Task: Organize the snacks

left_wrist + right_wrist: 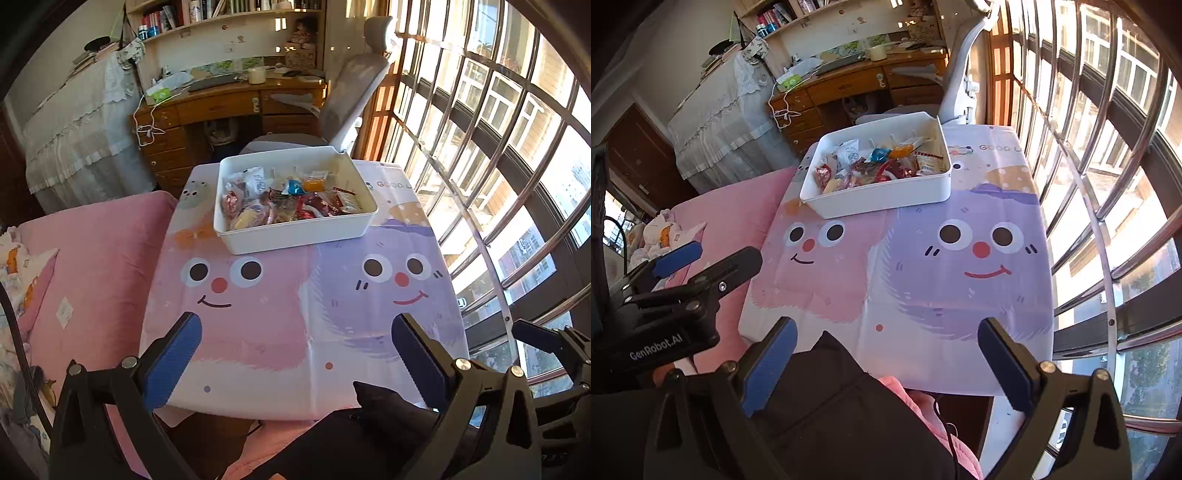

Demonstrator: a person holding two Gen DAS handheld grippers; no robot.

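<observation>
Now both of my grippers are empty. My left gripper [295,354] has its jaws spread wide with nothing between them, and my right gripper [886,354] is the same; both hang above the near edge of the table [280,332], well apart from the snacks.

All the snacks [288,201] that I can see lie inside the white bin [295,232], which stands close to the far edge of the table, a little toward the far left corner. They are wrapped packets in red, orange, blue and white, lying in a loose pile, not in rows. On the cartoon tablecloth [923,277] around the bin I see no packet left.

So I judge that the collecting is finished or almost finished. What could remain is only to sort the pile inside the bin, if the task wants this.
</observation>
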